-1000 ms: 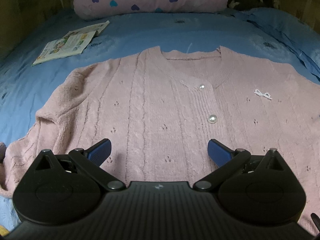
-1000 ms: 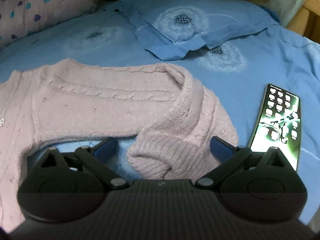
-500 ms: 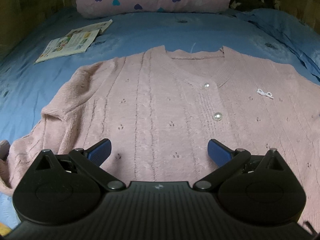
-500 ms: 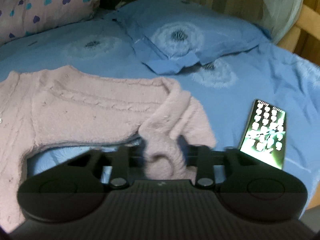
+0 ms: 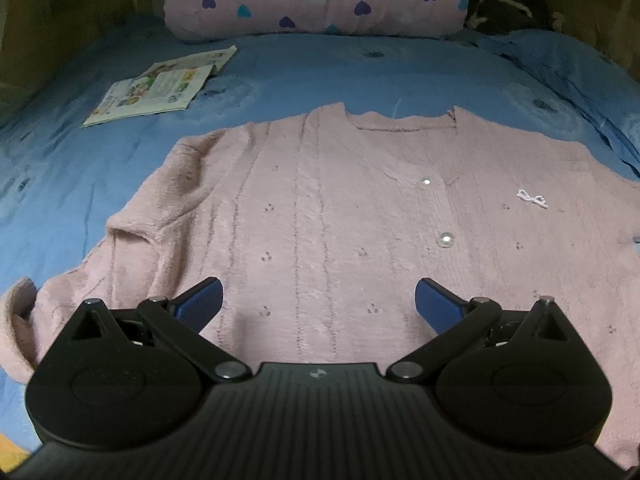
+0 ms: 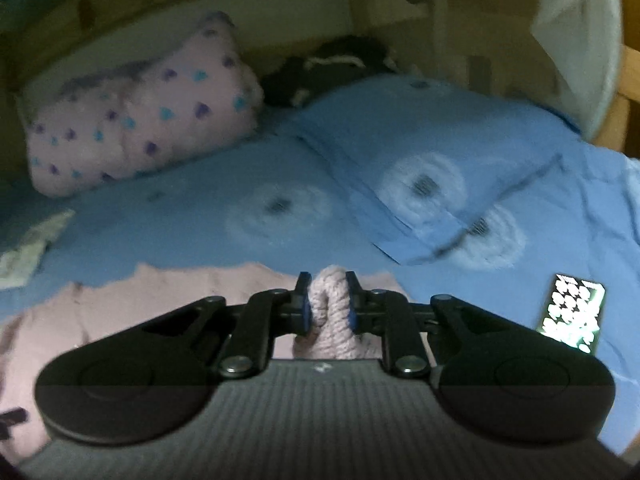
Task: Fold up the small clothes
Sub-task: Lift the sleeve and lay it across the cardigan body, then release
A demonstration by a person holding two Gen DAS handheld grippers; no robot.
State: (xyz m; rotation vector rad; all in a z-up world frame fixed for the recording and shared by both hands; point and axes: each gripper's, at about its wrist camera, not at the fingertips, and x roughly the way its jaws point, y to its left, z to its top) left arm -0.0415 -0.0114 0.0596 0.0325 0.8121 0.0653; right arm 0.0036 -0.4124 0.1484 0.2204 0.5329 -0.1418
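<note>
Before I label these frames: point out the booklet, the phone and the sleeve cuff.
booklet [image 5: 160,90]: left wrist view, open page.
phone [image 6: 572,312]: right wrist view, lit screen.
sleeve cuff [image 6: 330,300]: right wrist view, knit bunched between fingers.

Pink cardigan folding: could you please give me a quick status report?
Right gripper shut on cardigan cuff. Left gripper open above cardigan body. Phone lies beside sleeve on bedsheet.

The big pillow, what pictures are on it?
Pink pillow with little blue and purple hearts, clearest in the left wrist view.
</note>
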